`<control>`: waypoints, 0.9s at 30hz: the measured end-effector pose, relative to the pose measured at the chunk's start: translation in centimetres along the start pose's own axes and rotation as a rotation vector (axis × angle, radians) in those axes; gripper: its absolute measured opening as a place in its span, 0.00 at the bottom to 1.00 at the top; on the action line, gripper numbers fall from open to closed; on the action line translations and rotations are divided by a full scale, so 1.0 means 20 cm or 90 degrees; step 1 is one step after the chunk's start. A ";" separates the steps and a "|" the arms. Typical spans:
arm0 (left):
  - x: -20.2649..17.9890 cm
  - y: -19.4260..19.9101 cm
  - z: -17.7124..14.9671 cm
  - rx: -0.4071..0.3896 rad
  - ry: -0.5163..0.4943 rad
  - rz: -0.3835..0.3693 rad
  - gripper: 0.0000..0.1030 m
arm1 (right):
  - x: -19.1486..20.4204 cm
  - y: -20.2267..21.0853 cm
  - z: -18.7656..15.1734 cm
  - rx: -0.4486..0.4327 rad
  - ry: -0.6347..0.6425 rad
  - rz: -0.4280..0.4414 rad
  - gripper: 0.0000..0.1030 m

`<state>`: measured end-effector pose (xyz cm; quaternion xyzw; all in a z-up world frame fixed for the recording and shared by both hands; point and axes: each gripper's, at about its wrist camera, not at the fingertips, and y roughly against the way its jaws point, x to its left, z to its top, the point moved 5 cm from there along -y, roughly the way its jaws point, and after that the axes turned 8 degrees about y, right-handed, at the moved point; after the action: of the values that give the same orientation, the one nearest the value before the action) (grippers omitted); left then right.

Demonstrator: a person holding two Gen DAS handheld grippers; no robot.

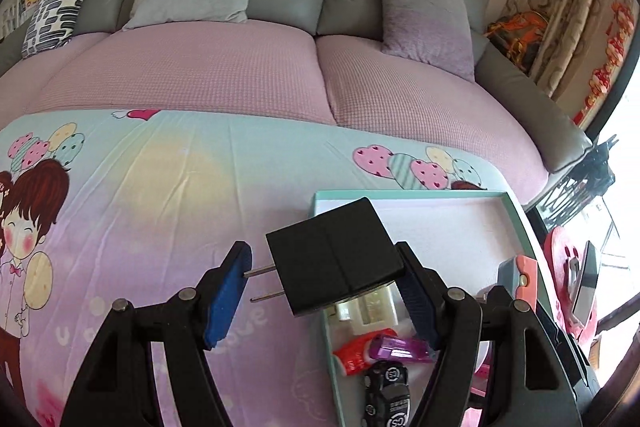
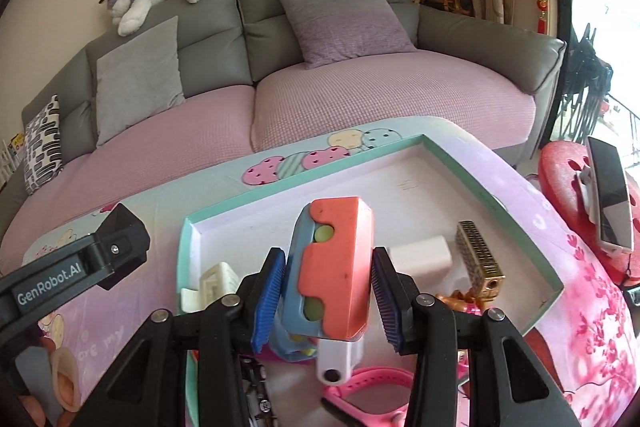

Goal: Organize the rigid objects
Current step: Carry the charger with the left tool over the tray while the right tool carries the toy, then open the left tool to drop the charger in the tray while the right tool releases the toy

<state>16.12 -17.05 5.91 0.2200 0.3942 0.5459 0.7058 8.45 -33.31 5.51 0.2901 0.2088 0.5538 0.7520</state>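
The left gripper (image 1: 324, 295) is gripping a black plug adapter (image 1: 334, 263). Its left blue pad is pressing on the tips of the two metal prongs and its right pad is bearing on the adapter body, so the item is being carried crosswise between the jaws. The adapter is hanging above the near left corner of the teal-rimmed tray (image 1: 516, 211), which is lying just ahead of and to the right of this claw on the cartoon-print cloth (image 1: 160, 187).

Below and behind the left claw, inside the tray, a red packet (image 1: 356, 353), a purple lighter (image 1: 400, 347) and a black toy car (image 1: 386, 387) are already resting.

The right gripper (image 2: 326, 301) is clamping an orange and blue toy block (image 2: 332, 267) between its two blue pads. The block is standing upright over the tray's near half.

Ahead and to the right of this claw, a white block (image 2: 420, 253) and a gold figure (image 2: 478, 259) are lying in the tray; a white hair clip (image 2: 212, 281) is sitting to its left.

Judgement: the task appears partly done. Several items are already in the tray, two more are being held above it and are not yet placed. A pink strap (image 2: 368, 387) is lying beneath the right claw; its position relative to the tray rim cannot be determined.
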 end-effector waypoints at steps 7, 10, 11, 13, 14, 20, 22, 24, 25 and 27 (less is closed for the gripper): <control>-0.20 -0.11 -0.08 0.026 -0.042 -0.006 0.71 | -0.08 -0.05 -0.02 0.021 -0.004 -0.006 0.45; -0.22 -0.16 -0.12 0.037 -0.050 0.001 0.71 | -0.07 -0.07 -0.03 0.029 0.005 -0.004 0.46; -0.23 -0.17 -0.13 0.040 -0.052 0.002 0.71 | -0.07 -0.07 -0.03 0.031 0.009 -0.005 0.46; -0.23 -0.18 -0.14 0.043 -0.052 0.006 0.71 | -0.07 -0.08 -0.04 0.035 0.014 -0.005 0.46; -0.23 -0.18 -0.14 0.043 -0.052 0.008 0.71 | -0.07 -0.08 -0.04 0.038 0.013 -0.003 0.46; -0.19 -0.17 -0.15 0.043 -0.036 0.024 0.72 | -0.07 -0.09 -0.05 0.055 0.016 0.001 0.46; -0.16 -0.14 -0.15 0.039 -0.029 0.028 0.82 | -0.07 -0.09 -0.05 0.060 0.017 0.001 0.45; -0.14 -0.11 -0.14 0.033 -0.022 0.031 0.82 | -0.07 -0.09 -0.06 0.066 0.021 -0.001 0.45; -0.12 -0.09 -0.14 0.030 -0.017 0.034 0.82 | -0.06 -0.09 -0.06 0.069 0.024 -0.003 0.45; -0.08 -0.06 -0.14 0.025 -0.007 0.044 0.82 | -0.06 -0.08 -0.05 0.072 0.027 -0.006 0.45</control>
<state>14.51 -19.27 3.84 0.2503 0.3927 0.5612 0.6843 8.46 -34.66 3.68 0.3191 0.2569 0.5440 0.7323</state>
